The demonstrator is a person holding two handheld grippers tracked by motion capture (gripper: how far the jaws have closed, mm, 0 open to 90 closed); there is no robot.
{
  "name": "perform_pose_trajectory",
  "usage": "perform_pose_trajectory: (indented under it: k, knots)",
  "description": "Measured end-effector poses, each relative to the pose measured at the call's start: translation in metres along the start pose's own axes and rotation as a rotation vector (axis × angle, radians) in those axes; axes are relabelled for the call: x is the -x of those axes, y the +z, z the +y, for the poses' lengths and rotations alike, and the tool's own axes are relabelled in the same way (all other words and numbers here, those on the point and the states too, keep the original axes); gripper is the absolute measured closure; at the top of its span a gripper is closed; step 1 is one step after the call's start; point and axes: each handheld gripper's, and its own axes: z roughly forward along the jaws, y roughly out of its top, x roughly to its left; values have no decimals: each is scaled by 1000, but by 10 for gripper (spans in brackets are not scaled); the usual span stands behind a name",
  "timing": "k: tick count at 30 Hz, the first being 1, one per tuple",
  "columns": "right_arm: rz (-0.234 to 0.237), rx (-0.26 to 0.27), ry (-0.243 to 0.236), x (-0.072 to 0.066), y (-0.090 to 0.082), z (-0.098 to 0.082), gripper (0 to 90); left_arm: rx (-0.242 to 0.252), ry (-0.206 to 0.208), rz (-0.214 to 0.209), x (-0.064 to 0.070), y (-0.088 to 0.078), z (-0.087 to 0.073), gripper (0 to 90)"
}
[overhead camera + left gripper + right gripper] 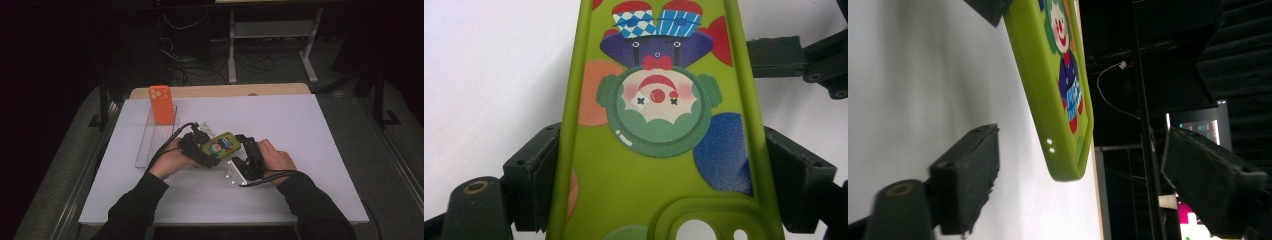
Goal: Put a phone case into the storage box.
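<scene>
Under dark room, white table [300,130]

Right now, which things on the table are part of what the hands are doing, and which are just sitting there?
In use:
- green phone case, clamped in the left gripper
- right gripper, jaws open around the case's end, not touching

Lying about:
- orange phone case, standing in the clear tray
- white table

Green clown-printed phone case [220,143], print up, raised just above the table.
</scene>
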Motion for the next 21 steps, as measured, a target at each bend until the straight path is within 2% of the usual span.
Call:
perform_pose_trajectory:
  k: [4, 8, 13, 15, 21]
  knots:
    - [-6, 0, -39, -2, 2, 2, 214, 3, 1, -3, 0, 0, 0, 157]
    - [-2, -10, -58, -6, 4, 3, 276, 8, -1, -1, 1, 0, 0, 157]
    - [3, 15, -83, -9, 6, 6, 398, 10, 0, -4, 2, -1, 0, 157]
    - [-12, 27, -106, -10, 8, 7, 435, 11, 0, -5, 2, -1, 0, 157]
    - [-13, 24, -122, -16, 10, 9, 480, 10, -1, -7, 2, -1, 0, 157]
